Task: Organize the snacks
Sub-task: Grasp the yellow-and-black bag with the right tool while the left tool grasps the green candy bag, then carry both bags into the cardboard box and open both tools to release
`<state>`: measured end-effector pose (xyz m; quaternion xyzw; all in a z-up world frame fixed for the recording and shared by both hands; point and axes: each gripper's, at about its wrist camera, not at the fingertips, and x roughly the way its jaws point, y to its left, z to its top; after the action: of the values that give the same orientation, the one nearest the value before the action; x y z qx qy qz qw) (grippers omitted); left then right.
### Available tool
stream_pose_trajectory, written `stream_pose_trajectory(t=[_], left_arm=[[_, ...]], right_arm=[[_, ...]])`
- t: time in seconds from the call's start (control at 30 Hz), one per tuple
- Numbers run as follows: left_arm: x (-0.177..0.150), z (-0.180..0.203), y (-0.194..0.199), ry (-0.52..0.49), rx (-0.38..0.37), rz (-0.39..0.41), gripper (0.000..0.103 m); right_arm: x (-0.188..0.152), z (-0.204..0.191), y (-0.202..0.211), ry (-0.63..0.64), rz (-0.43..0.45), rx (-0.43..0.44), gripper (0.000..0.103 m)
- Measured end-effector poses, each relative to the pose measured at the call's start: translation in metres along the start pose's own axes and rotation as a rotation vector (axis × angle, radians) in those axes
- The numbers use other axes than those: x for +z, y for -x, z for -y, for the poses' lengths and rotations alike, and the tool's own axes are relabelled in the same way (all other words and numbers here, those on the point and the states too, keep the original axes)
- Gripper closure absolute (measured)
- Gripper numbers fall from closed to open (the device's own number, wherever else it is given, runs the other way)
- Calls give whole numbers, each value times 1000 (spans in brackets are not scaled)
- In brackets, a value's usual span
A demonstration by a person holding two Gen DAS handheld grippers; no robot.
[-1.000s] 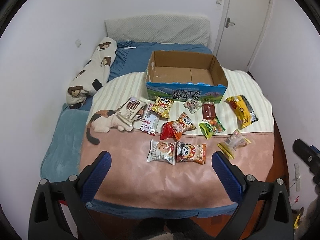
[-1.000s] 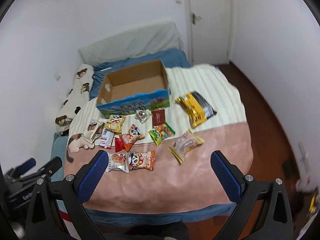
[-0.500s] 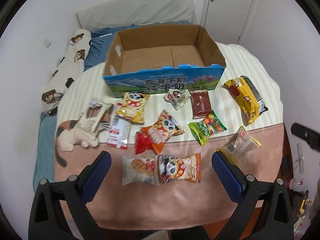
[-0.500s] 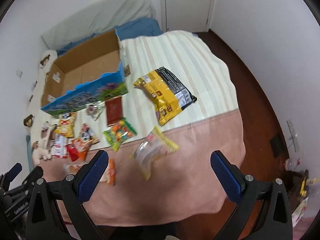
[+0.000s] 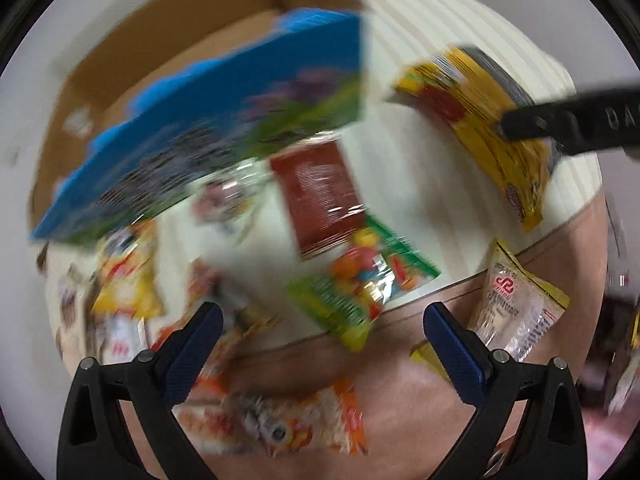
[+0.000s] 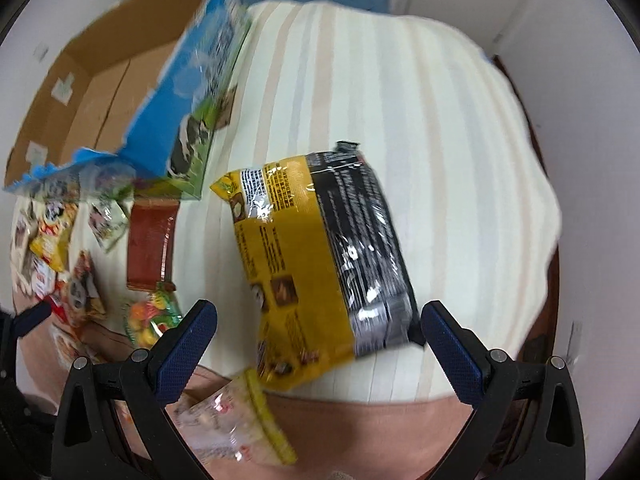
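Left wrist view, heavily blurred: the left gripper [image 5: 322, 336] has its fingers spread wide, nothing between them. They hang above the green candy packet [image 5: 362, 284], which lies just ahead of the gap, straddling the line between the striped cover [image 5: 440, 40] and the pink blanket [image 5: 400, 360]. Beyond it is the dark red packet [image 5: 318, 196], then the blue-fronted cardboard box [image 5: 224, 120], open-topped. An orange panda packet [image 5: 276, 420] lies under the fingers, near the lens. A clear yellow-edged packet [image 5: 516, 308] sits just right of the right finger. Only this view shows the right gripper's black body [image 5: 576, 120] crossing over the large yellow-and-black bag [image 5: 480, 120].

Right wrist view, sharper: the right gripper [image 6: 318, 330] also has its fingers spread, empty. The yellow-and-black bag [image 6: 316, 256] lies flat on the striped cover [image 6: 440, 140], its near end reaching into the gap between the fingers; contact cannot be told. Box [image 6: 192, 112] stands far left, its inside showing bare cardboard. The clear packet [image 6: 236, 428] lies below the left finger. Small snacks [image 6: 52, 236] crowd the left edge.
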<state>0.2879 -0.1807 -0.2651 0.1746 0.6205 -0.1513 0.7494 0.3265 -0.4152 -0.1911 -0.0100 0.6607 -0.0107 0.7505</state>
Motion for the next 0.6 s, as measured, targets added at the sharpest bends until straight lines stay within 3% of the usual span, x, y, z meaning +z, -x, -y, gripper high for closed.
stream_pose_trajectory(t=[0.17, 0.23, 0.27, 0.3, 0.37, 0.6], left_arm=[[22, 26, -32, -161, 2, -61, 8], [28, 32, -39, -198, -11, -71, 23], [32, 33, -43, -197, -16, -78, 39], [35, 31, -46, -178, -20, -91, 48], [40, 22, -49, -95, -56, -107, 57], [27, -43, -57, 427, -177, -213, 58]], right_arm=[[17, -2, -31, 75, -55, 29, 0], [26, -3, -43, 99, -67, 12, 0], [29, -4, -48, 109, -70, -4, 0], [33, -3, -54, 114, -77, -9, 0], [37, -1, -66, 97, -97, 25, 0], [24, 22, -79, -98, -99, 36, 5]])
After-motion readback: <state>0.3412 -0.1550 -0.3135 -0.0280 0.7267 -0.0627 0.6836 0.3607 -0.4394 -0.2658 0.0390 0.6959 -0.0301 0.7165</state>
